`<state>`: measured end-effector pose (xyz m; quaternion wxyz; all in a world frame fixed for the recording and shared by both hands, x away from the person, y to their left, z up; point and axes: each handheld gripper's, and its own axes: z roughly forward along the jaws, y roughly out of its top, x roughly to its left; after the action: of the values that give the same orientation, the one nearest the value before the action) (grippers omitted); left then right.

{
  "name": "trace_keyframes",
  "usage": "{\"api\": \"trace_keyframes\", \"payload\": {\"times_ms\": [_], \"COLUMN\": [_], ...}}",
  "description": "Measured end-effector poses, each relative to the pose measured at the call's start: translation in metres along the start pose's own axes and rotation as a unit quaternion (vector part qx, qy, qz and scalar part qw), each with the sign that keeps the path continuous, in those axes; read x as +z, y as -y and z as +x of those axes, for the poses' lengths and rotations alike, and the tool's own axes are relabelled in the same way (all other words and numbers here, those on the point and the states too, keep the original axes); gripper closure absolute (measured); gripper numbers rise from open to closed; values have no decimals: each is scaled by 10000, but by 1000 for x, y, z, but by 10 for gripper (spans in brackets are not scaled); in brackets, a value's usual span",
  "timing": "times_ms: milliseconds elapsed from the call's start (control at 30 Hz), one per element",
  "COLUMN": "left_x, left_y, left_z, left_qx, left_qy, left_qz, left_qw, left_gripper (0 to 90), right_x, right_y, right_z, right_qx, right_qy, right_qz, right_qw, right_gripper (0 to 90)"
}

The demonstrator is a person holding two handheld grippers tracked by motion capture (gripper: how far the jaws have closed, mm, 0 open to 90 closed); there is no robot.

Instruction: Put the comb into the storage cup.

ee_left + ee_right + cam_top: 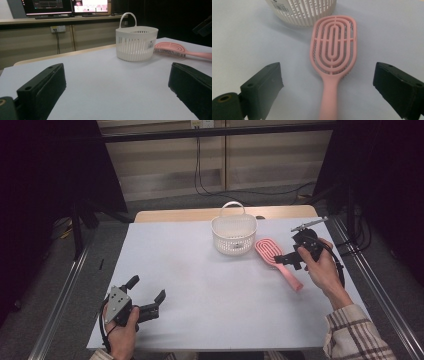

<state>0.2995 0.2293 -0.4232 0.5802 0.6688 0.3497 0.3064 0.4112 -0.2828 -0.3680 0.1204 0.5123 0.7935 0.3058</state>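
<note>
A pink vented hairbrush [272, 252] lies flat on the white table cover, head toward a white slotted basket [215, 227] with a loop handle. My right gripper [287, 251] hovers open over the brush. In the right gripper view its jaws straddle the brush [333, 47] near where the head meets the handle, one on each side and not touching it. My left gripper [146, 288] rests open at the near left with nothing between its jaws. Seen from my left gripper [117, 75], the basket [136, 43] and brush [172, 48] lie far ahead on the right.
The white cover [200, 280] spans most of the wooden table, with bare cover between the two grippers. The basket [304, 12] stands just beyond the brush head. Metal rails run along both table sides. Monitors sit on a shelf behind.
</note>
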Motion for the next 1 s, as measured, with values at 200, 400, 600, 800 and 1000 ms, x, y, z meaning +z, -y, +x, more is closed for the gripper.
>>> {"api": "trace_keyframes", "payload": {"times_ms": [200, 400, 600, 800, 1000], "left_x": [0, 0, 0, -1, -1], "left_y": [0, 0, 0, 0, 0], "left_z": [0, 1, 1, 1, 2], "left_qx": [6, 4, 6, 11, 17], "left_qy": [-14, 6, -14, -1, -3], "left_qz": [-1, -10, -10, -6, -18], "left_qw": [10000, 10000, 10000, 10000, 10000], "left_gripper": [14, 14, 14, 14, 14], "right_x": [10, 22, 31, 41, 53], "right_y": [-10, -21, -33, -41, -50], "right_z": [-5, -9, -12, -14, -13], "right_qx": [11, 84, 22, -34, -66], "right_qy": [-75, -131, -108, -204, -165], "right_qz": [364, 737, 911, 1157, 1392], "right_qw": [9993, 9972, 9958, 9931, 9901], "right_gripper": [68, 92, 66, 84, 67]}}
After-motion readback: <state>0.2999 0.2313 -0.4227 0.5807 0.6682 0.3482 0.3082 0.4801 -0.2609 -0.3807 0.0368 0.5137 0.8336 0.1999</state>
